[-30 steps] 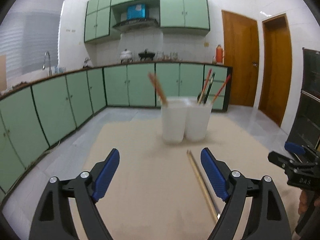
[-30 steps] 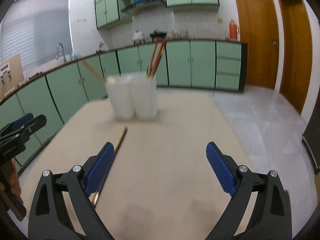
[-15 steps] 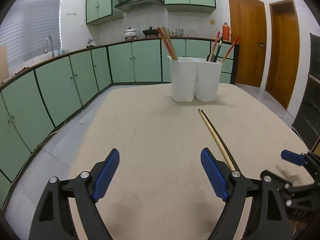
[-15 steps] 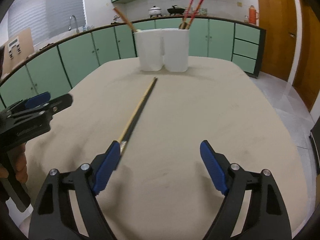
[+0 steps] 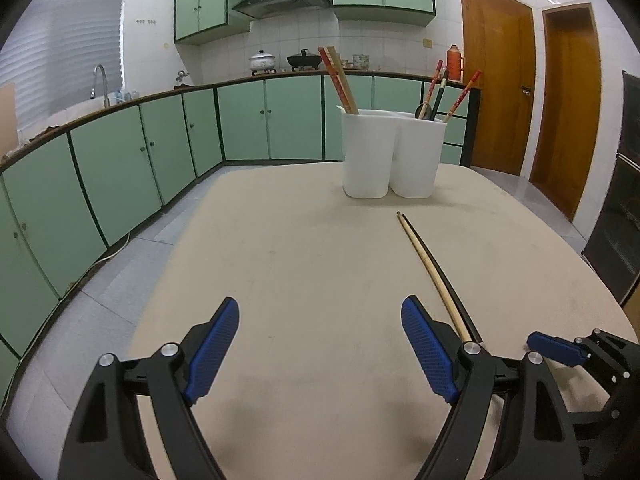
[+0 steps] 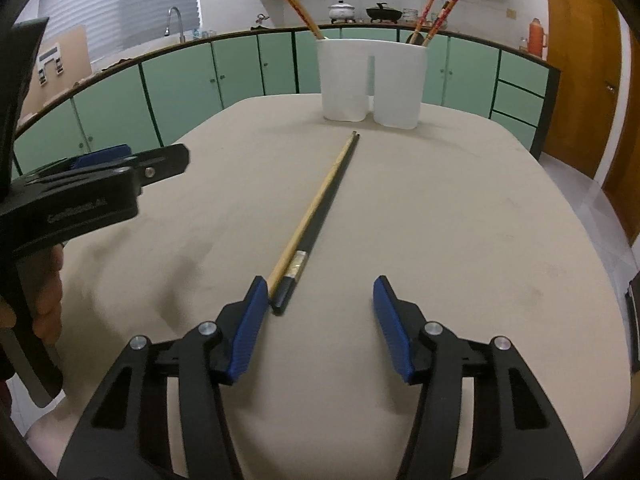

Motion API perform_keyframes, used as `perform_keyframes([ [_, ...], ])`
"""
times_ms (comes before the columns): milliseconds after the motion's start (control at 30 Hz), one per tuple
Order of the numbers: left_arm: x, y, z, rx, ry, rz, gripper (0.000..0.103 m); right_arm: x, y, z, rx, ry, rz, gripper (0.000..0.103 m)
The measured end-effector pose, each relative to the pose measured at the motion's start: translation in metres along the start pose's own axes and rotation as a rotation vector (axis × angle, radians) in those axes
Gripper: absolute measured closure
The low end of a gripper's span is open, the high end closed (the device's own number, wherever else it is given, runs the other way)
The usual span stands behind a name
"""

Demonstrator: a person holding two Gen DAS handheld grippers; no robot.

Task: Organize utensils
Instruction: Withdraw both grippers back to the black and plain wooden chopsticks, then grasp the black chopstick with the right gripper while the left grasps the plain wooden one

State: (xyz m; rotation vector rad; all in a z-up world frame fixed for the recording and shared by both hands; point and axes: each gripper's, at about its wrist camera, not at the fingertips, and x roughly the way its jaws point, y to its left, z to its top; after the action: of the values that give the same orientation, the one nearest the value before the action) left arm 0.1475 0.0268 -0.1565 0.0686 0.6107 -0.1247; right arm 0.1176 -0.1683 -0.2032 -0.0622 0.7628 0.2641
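Beside table edge [image 6: 600, 264], chopsticks [image 6: 316, 212] unhemmed.

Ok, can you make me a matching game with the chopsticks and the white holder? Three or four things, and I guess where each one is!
Things:
1. tan chopstick and black chopstick
2. red patterned chopsticks
3. white holder
4. right gripper

Places or states:
A. standing at the table's far end
B. lying side by side on the table
C. jaws open, nothing gripped
D. sticking up out of the holder's left cup

Pairs: 1-B, 2-D, 3-A, 4-C
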Motion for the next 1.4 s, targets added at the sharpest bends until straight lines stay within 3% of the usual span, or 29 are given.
perform_keyframes([
  [167, -0.002, -0.004, 0.000, 0.008, -0.005, -0.007, 0.021, 0.000, -0.002, 0.001, -0.019, -0.004, -0.044, 0.054],
  [300, -0.003, -0.004, 0.000, 0.008, -0.007, -0.010, 0.021, 0.002, -0.025, 0.001, 0.052, 0.011, -0.082, 0.057],
  [500, -0.002, -0.004, -0.001, -0.005, -0.008, -0.014, 0.021, -0.004, -0.036, -0.005, 0.081, -0.002, -0.045, 0.058],
  [800, -0.007, -0.008, -0.003, -0.007, -0.012, -0.028, 0.021, 0.003, -0.020, -0.005, 0.019, -0.017, -0.048, 0.081],
  [933, -0.008, -0.011, -0.004, -0.007, -0.009, -0.036, 0.021, 0.005, -0.018, -0.004, 0.008, -0.018, -0.059, 0.097],
  [1067, -0.009, -0.018, -0.005, 0.002, -0.006, -0.042, 0.021, 0.003, -0.022, -0.003, 0.022, -0.016, -0.059, 0.097],
  [1400, -0.002, -0.051, -0.013, 0.003, 0.029, -0.048, 0.022, -0.012, -0.078, -0.005, 0.162, -0.042, -0.166, 0.097],
])
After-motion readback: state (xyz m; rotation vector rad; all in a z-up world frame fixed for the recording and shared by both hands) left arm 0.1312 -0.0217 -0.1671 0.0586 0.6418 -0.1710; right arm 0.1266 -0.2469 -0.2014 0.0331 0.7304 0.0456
